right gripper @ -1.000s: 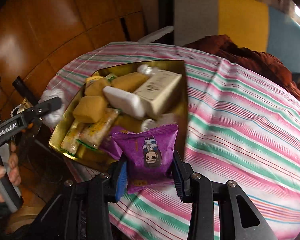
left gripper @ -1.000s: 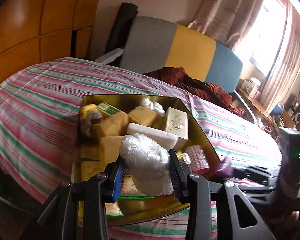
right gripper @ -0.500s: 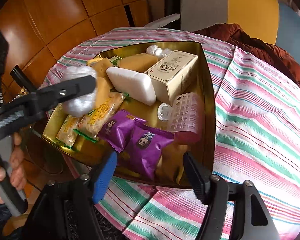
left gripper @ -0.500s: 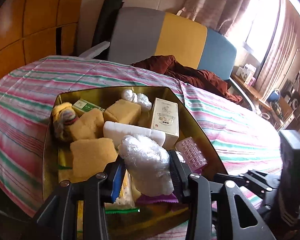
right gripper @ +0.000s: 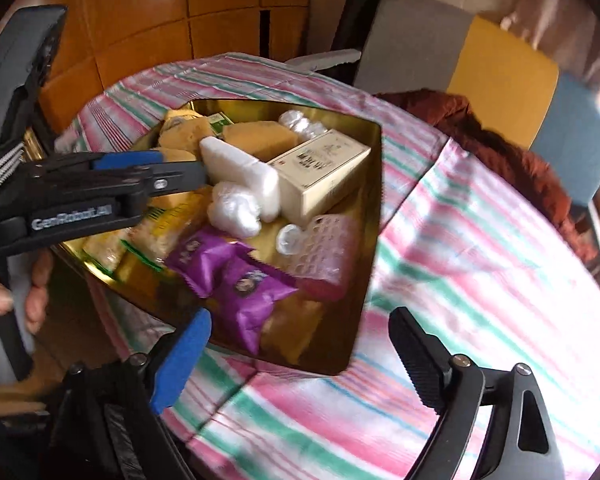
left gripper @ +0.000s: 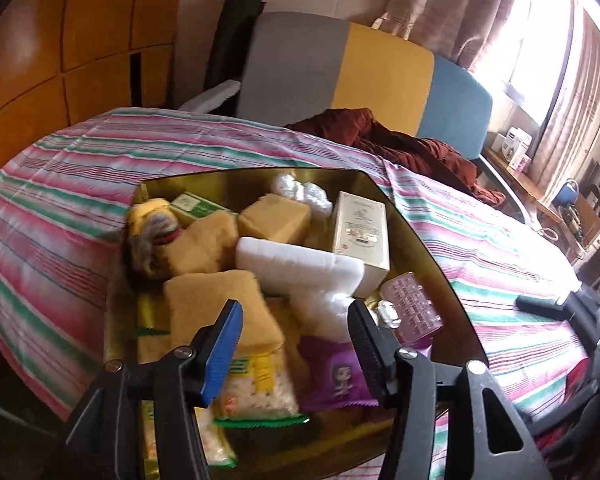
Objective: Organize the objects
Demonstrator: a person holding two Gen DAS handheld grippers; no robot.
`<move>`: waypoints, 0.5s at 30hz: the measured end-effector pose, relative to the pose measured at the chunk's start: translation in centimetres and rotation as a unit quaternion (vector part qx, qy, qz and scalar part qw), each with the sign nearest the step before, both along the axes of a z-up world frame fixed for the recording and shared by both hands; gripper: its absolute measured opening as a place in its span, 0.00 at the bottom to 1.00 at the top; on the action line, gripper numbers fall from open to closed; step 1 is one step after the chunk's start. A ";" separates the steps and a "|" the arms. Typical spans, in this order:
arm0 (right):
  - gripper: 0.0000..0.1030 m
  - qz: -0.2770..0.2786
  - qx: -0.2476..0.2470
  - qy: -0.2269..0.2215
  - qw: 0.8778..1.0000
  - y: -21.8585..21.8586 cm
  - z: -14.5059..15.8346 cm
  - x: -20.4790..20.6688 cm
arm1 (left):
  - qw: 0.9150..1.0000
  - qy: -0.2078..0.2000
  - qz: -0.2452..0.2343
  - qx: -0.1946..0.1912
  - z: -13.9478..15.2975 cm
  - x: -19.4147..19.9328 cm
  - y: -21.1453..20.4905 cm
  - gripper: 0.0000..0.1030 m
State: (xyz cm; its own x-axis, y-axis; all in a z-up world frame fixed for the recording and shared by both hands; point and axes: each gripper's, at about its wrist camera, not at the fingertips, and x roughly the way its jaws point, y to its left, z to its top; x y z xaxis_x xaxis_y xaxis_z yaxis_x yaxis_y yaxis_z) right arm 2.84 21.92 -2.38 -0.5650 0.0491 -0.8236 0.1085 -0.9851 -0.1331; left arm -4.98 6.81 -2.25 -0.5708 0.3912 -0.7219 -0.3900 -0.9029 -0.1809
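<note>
A gold tray [left gripper: 420,240] [right gripper: 374,208] on the striped cloth holds several things. Over its near side my left gripper [left gripper: 294,340] [right gripper: 188,170] is opening. The white plastic wad [left gripper: 324,308] [right gripper: 234,210] lies loose in the tray just past its fingertips, and no pad presses on it. At the tray's near corner my right gripper [right gripper: 300,356] is also opening, wide, with nothing between its fingers. The purple snack packet [right gripper: 248,292] [left gripper: 336,376] rests in the tray beside a second one. Other contents are a white foam block [left gripper: 296,264], a cream box [left gripper: 360,232], a pink roller [left gripper: 412,308] and yellow sponges [left gripper: 220,312].
A plush toy [left gripper: 148,240] and cracker packets [left gripper: 256,384] also fill the tray. A dark red garment [left gripper: 400,148] lies at the table's far side before a grey, yellow and blue chair back [left gripper: 380,64]. A person's hand [right gripper: 4,300] grips the left handle.
Both grippers have opened. The left let the white wad fall into the tray; the right let the purple packet drop in and drew back a little.
</note>
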 end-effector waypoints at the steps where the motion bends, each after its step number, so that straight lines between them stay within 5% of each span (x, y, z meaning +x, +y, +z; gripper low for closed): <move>1: 0.97 0.006 0.025 0.007 1.000 0.0 0.4 0.0 | 1.000 0.005 0.005 -0.003 0.1 0.2 -0.2 0.54; 5: 0.99 0.025 0.167 0.051 0.984 0.0 2.4 -0.3 | 1.000 0.021 0.017 -0.008 0.9 0.8 -0.9 0.54; 9: 1.00 0.028 0.257 0.094 0.961 0.8 4.7 -1.0 | 0.999 0.020 0.024 -0.010 1.1 1.0 -0.9 0.54; 15: 1.00 -0.016 0.266 0.092 0.960 3.1 4.6 -1.6 | 1.000 0.018 0.018 -0.005 1.2 1.6 -0.8 0.54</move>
